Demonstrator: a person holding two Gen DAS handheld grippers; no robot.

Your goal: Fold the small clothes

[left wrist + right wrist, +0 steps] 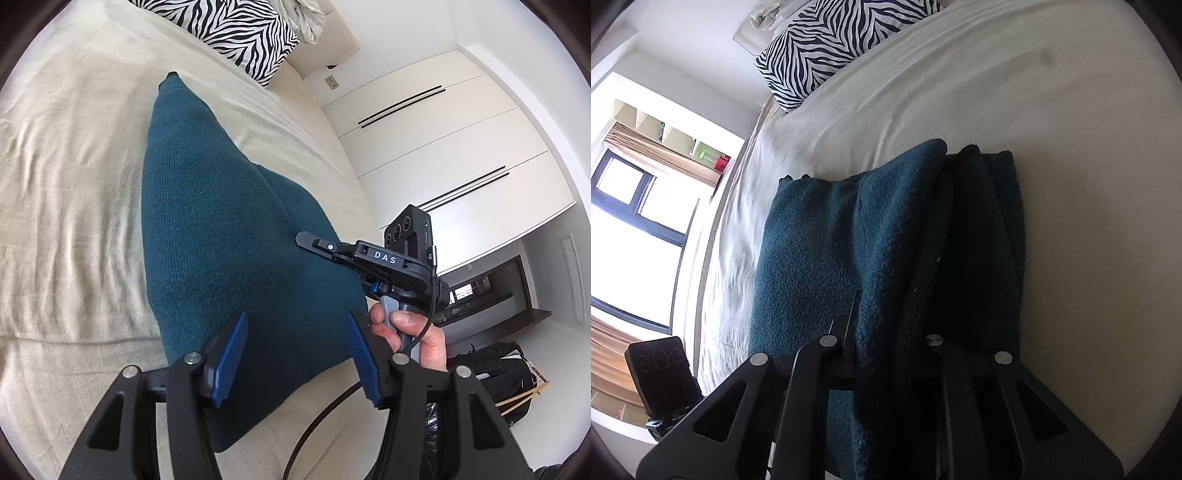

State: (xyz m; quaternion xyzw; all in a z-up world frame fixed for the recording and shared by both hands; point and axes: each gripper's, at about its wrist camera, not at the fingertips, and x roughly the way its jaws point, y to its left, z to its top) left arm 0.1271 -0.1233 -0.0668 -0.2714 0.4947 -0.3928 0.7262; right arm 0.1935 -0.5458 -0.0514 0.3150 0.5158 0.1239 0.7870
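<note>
A dark teal knitted garment lies on the beige bed sheet, partly folded, with one corner pointing toward the pillows. My left gripper hovers open over its near end, and nothing sits between the blue pads. In the left wrist view a hand holds my right gripper at the garment's right edge, its jaws together. In the right wrist view a bunched fold of the garment runs up between the fingers of my right gripper and hides the pads.
A zebra-striped pillow lies at the head of the bed. White wardrobe doors stand beyond the bed's right side, with a black bag on the floor. A window is on the other side. A black cable crosses the sheet.
</note>
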